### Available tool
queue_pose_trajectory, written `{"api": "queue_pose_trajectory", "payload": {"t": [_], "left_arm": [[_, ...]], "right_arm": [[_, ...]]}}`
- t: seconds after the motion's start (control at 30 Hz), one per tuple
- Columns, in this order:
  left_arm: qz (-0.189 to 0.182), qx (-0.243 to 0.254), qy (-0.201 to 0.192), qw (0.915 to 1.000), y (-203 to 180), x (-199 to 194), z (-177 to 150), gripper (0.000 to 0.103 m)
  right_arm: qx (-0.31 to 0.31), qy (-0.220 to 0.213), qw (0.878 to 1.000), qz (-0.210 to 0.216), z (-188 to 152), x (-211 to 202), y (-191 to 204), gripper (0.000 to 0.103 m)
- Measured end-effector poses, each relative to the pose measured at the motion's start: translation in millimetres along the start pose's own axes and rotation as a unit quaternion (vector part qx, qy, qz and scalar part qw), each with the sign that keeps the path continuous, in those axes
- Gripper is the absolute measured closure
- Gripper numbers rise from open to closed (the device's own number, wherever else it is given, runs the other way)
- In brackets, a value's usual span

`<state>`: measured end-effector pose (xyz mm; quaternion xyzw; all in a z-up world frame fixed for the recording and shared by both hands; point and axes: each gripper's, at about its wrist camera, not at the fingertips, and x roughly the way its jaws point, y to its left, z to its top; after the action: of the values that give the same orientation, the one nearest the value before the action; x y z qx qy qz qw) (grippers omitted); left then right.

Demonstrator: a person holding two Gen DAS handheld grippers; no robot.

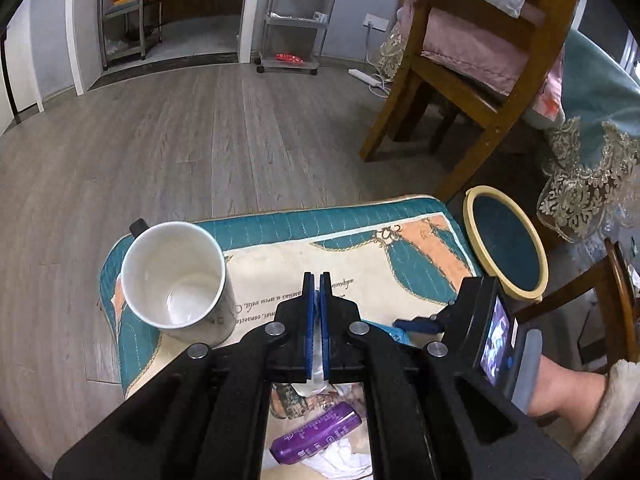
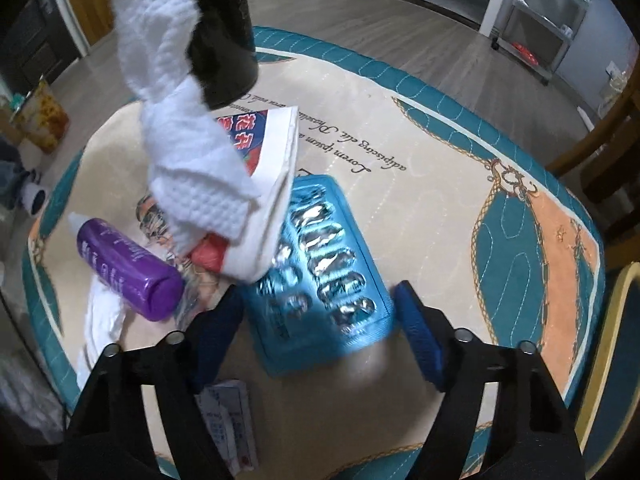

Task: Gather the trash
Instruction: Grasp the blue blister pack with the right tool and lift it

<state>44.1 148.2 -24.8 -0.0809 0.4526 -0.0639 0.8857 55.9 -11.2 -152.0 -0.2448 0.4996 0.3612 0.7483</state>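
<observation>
My left gripper [image 1: 319,280] is shut on a white paper towel [image 1: 316,360], held above the low table; the towel hangs at upper left in the right wrist view [image 2: 180,128]. My right gripper [image 2: 320,300] is open, its fingers either side of a blue blister pack [image 2: 320,256] lying on the table mat [image 2: 440,184]. A purple bottle [image 2: 128,268] lies on its side at left, also seen in the left wrist view [image 1: 316,432]. A white packet with red and blue print [image 2: 268,172] lies under the towel. A teal bin with a cream rim [image 1: 506,244] stands on the floor right of the table.
A white mug with a dark outside [image 1: 180,280] stands on the table's left part. A small printed box [image 2: 232,420] lies near my right gripper. A wooden chair [image 1: 460,80] and a draped table [image 1: 592,128] stand to the right. A shelf cart [image 1: 296,16] stands at the far wall.
</observation>
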Motion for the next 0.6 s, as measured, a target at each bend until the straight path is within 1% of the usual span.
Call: {"api": "queue_pose_trajectory", "payload": {"t": [0.17, 0.33, 0.43, 0.6], "left_arm": [[0.001, 0.014, 0.004, 0.9999, -11.3, 7.2, 2.5, 0.101], [-0.002, 0.017, 0.003, 0.9998, -14.0, 7.1, 3.3, 0.101], [0.001, 0.020, 0.001, 0.9998, -15.3, 7.5, 4.2, 0.101], [-0.009, 0.021, -0.004, 0.9997, -21.7, 8.1, 7.7, 0.101]], "right_arm": [[0.007, 0.003, 1.000, 0.014, -1.3, -5.8, 0.0, 0.031], [0.004, -0.001, 1.000, 0.003, -9.6, -17.5, -6.3, 0.031], [0.033, -0.008, 0.999, -0.008, -13.4, -26.0, -23.6, 0.031], [0.082, -0.033, 0.996, -0.025, -13.2, -45.9, -46.3, 0.031]]}}
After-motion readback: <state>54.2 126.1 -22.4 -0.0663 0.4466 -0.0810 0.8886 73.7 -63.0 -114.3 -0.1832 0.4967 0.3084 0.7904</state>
